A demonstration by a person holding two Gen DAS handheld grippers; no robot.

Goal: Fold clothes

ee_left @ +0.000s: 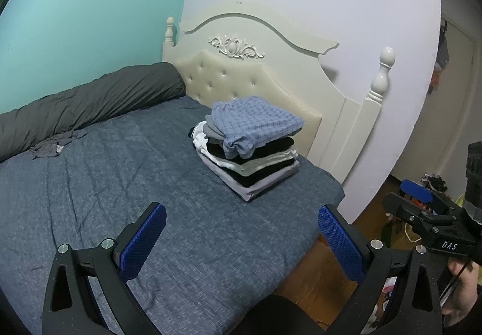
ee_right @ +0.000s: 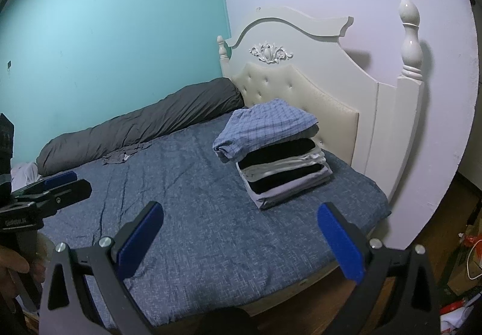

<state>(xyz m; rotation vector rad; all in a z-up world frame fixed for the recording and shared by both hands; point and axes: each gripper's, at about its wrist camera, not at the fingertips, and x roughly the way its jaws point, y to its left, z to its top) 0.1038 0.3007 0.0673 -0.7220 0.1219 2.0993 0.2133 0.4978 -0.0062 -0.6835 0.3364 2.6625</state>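
A stack of folded clothes (ee_left: 256,166) (ee_right: 286,175) rests on the blue bed sheet (ee_left: 120,199) (ee_right: 195,199) close to the headboard. A blue checked garment (ee_left: 253,121) (ee_right: 268,127) lies folded on top of it. A small crumpled grey garment (ee_left: 54,145) (ee_right: 123,154) sits against the rolled duvet. My left gripper (ee_left: 242,210) (ee_right: 79,183) hovers open over the bed, short of the stack, holding nothing. My right gripper (ee_right: 241,210) (ee_left: 402,195) is open and empty too, level with the bed's near corner.
A dark grey rolled duvet (ee_left: 90,100) (ee_right: 150,127) runs along the teal wall. The cream headboard (ee_left: 256,73) (ee_right: 331,88) stands behind the stack. The bed's edge drops to a wooden floor (ee_left: 316,268), with clutter (ee_right: 464,259) at the right. A white cloth (ee_right: 24,172) shows at far left.
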